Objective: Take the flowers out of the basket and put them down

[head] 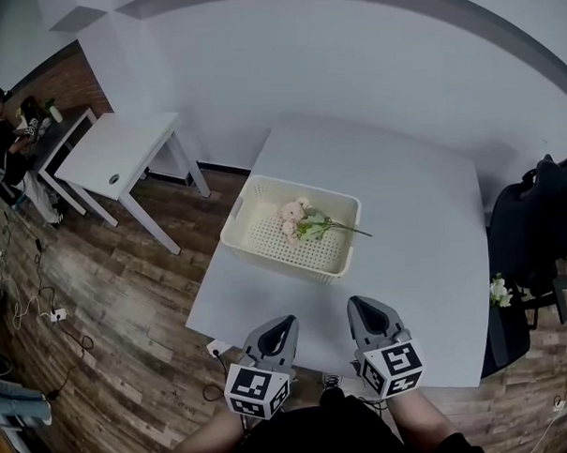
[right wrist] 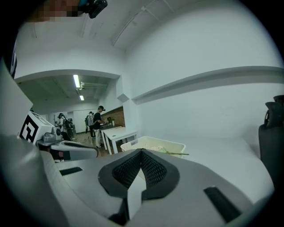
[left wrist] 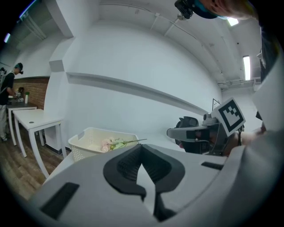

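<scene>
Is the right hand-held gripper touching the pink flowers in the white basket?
Apart: head view shows bare white table between right hand-held gripper and pink flowers.

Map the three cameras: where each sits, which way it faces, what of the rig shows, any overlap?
Head view: on the person's head, looking steeply down at the white table and basket of flowers; both forearms, left gripper, right gripper show.
Left gripper view: low, along its shut fingers toward the basket; the right gripper at right.
Right gripper view: same heading; left gripper at left.
All share basket and flowers.

Perforated plastic basket [head: 257, 229] (matt) on smooth table [head: 417, 236].
</scene>
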The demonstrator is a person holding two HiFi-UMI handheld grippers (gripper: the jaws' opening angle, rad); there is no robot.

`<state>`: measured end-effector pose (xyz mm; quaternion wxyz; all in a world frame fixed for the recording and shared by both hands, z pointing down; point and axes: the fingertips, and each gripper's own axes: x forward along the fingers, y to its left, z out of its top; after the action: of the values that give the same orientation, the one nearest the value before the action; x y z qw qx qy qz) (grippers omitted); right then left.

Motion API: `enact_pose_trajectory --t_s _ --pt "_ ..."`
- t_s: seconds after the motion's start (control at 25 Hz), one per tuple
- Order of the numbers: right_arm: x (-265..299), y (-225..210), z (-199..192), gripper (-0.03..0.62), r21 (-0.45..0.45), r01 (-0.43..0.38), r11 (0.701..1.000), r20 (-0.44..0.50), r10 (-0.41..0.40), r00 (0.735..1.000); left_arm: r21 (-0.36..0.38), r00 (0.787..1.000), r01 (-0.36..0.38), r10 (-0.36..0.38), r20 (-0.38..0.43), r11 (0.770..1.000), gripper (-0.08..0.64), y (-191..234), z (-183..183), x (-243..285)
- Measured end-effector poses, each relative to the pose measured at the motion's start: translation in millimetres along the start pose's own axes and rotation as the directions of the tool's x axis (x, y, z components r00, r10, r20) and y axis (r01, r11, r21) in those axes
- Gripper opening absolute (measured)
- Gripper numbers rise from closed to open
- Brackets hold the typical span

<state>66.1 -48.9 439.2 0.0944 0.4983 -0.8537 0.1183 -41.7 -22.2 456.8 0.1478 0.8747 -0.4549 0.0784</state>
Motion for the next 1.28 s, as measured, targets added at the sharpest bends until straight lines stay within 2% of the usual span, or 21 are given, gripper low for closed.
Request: enact_pose_trajectory --t_s 0.44,0.84,1.08,1.28 --pt "43.5 -56.5 5.7 0.021 -0.047 -0.084 0.995 -0.031 0.083 0.996 -0.008 0.996 -0.09 0.09 -0.004 0.996 0.006 0.2 7.1 52.3" --pt "81.7 -93.2 4.3 0.021 -0.131 -0.195 0.972 -0.084 0.185 0.979 0.002 0.984 -0.179 0.179 -0.021 0.984 0.006 -5.1 7.2 84.9" --pt "100.4 -104.3 1.4 0.025 -0.164 -0.212 0.963 -0.129 0.192 0.973 0.015 0.983 -0.181 0.181 -0.036 0.983 0.006 -6.4 11.3 93.9" --pt "118.5 -104.0 0.1 0.028 -0.23 -0.229 0.946 -0.188 0.188 0.964 0.029 0.988 -0.146 0.147 -0.038 0.989 0.006 0.6 15.5 99.4"
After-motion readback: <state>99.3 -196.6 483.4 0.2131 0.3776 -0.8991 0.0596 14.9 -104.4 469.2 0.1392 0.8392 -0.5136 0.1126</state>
